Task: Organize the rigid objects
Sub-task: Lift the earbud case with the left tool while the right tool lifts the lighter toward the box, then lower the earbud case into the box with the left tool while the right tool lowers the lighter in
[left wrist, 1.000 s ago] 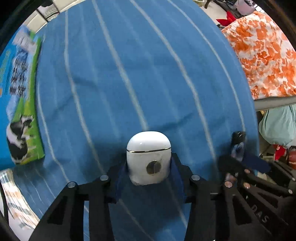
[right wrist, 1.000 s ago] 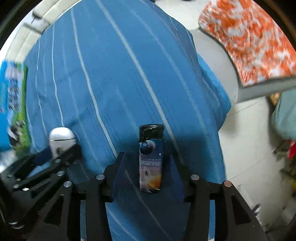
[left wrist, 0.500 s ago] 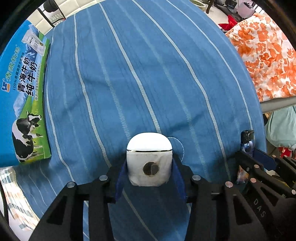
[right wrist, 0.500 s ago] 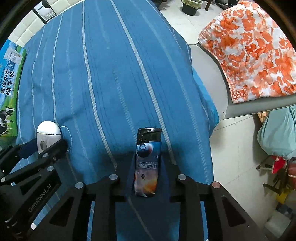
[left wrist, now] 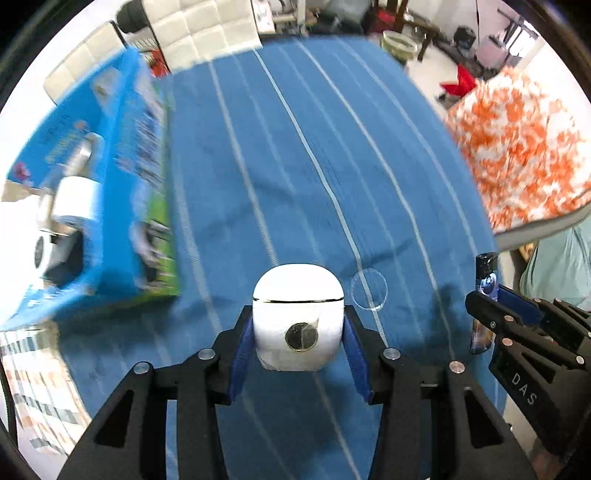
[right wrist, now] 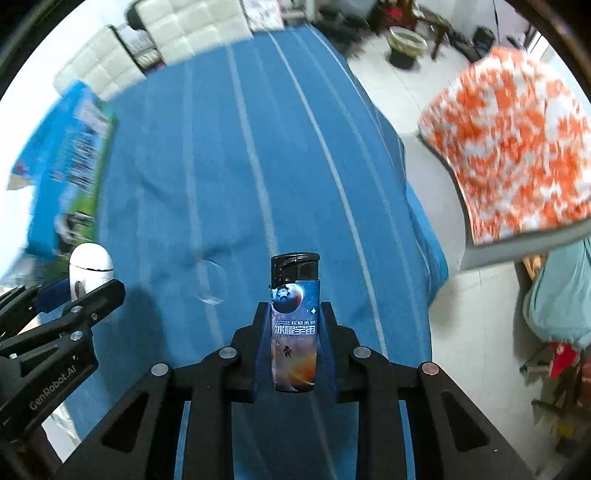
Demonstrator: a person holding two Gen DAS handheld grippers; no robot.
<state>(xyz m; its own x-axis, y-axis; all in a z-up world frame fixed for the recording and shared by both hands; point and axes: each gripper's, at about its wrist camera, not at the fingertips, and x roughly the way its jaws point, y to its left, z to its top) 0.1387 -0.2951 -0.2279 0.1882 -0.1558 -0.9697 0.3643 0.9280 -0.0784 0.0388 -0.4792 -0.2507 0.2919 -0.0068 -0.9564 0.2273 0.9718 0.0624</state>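
My left gripper [left wrist: 298,332] is shut on a white earbud case [left wrist: 298,325] with a thin gold seam, held above the blue striped cloth [left wrist: 295,166]. My right gripper [right wrist: 294,332] is shut on a lighter [right wrist: 294,321] with a black cap and a space print, also lifted off the cloth. Each wrist view shows the other gripper at its edge: the lighter [left wrist: 484,291] at the right of the left view, the earbud case [right wrist: 90,269] at the left of the right view. An open blue milk carton box [left wrist: 92,192] lies at the left with several items inside.
An orange-and-white patterned cushion [right wrist: 517,147] lies off the cloth's right edge, over a tiled floor [right wrist: 472,332]. White padded chairs [left wrist: 207,33] stand beyond the far edge. A small clear ring [left wrist: 368,288] lies on the cloth near the earbud case.
Both grippers rose from the cloth with their objects. The right jaws closed onto the lighter. The view tilted up, so the box's open top and the room beyond now show.
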